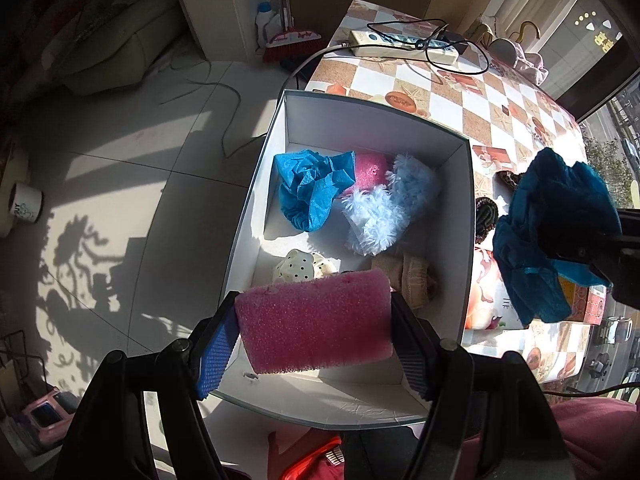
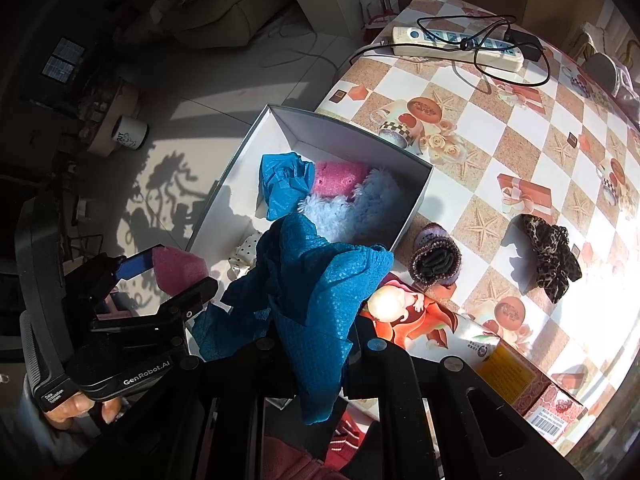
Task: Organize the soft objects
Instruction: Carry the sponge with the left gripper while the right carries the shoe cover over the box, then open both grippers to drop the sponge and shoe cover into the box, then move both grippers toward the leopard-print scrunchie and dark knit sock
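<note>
My left gripper (image 1: pixel 316 324) is shut on a pink sponge (image 1: pixel 316 320) and holds it above the near end of the white box (image 1: pixel 466 216); the sponge also shows in the right wrist view (image 2: pixel 176 268). My right gripper (image 2: pixel 316 344) is shut on a blue crumpled cloth (image 2: pixel 316 292), held at the box's right near corner; the cloth also shows in the left wrist view (image 1: pixel 548 232). In the box lie another blue cloth (image 1: pixel 312 188), a second pink sponge (image 1: pixel 370 170), a fluffy light-blue item (image 1: pixel 384 208), a dotted white item (image 1: pixel 304 266) and a beige cloth (image 1: pixel 412 280).
On the checkered table (image 2: pixel 500 128) lie a purple rolled sock (image 2: pixel 436 258), a leopard scrunchie (image 2: pixel 552 256), a printed carton (image 2: pixel 460 332) and a power strip (image 2: pixel 456 44) with cables. The box overhangs the table's left edge above the tiled floor (image 1: pixel 120 200).
</note>
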Motion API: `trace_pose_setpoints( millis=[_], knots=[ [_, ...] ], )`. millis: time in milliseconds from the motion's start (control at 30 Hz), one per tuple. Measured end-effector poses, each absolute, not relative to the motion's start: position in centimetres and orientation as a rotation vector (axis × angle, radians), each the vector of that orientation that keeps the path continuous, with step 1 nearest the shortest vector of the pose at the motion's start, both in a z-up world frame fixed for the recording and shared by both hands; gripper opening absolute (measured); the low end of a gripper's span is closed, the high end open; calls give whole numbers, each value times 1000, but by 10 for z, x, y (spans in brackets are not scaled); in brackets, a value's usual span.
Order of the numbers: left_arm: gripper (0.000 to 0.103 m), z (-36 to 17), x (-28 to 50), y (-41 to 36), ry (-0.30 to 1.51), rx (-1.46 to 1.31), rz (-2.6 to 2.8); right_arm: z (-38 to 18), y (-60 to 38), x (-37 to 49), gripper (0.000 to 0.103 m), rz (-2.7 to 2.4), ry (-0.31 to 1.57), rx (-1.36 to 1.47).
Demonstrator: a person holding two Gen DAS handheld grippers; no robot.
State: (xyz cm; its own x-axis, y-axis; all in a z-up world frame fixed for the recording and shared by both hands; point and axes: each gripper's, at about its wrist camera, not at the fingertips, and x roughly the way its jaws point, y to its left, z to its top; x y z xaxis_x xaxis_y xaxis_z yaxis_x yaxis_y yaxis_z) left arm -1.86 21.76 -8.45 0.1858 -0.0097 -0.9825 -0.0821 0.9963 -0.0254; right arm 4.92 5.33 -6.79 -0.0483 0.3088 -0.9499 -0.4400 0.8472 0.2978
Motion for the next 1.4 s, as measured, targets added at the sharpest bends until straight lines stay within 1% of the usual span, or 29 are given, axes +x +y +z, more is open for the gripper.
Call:
trace_pose_setpoints(
  millis=[833, 867, 933, 967, 1000, 1033, 1067, 1133, 1267, 1400],
  knots=[
    [76, -95, -17, 210, 1415, -75, 33, -79, 81, 60, 15, 601, 1495, -202],
    [77, -96, -18, 211, 1422, -83, 31, -80, 83, 61, 17, 601, 1501, -204],
    [80, -99, -18, 212, 1444, -117, 19, -82, 83, 63, 33, 588, 1514, -205],
    [80, -100, -18, 213, 1445, -140, 2, -82, 82, 65, 58, 575, 1517, -197],
    [81, -99, -18, 214, 1440, -151, -6, -81, 79, 66, 79, 562, 1512, -186],
    [83, -98, -18, 214, 1430, -163, -16, -79, 75, 67, 82, 548, 1504, -169],
    [85, -95, -18, 215, 1413, -187, -38, -78, 71, 69, 83, 536, 1503, -154],
    [102, -92, -16, 217, 1400, -241, -69, -78, 61, 76, 83, 500, 1522, -135],
    [103, -94, 1, 212, 1417, -370, -191, -76, 21, 95, 83, 396, 1561, -77],
    [103, -89, 17, 190, 1418, -324, -232, -70, -37, 114, 83, 296, 1592, -33]
  ],
)
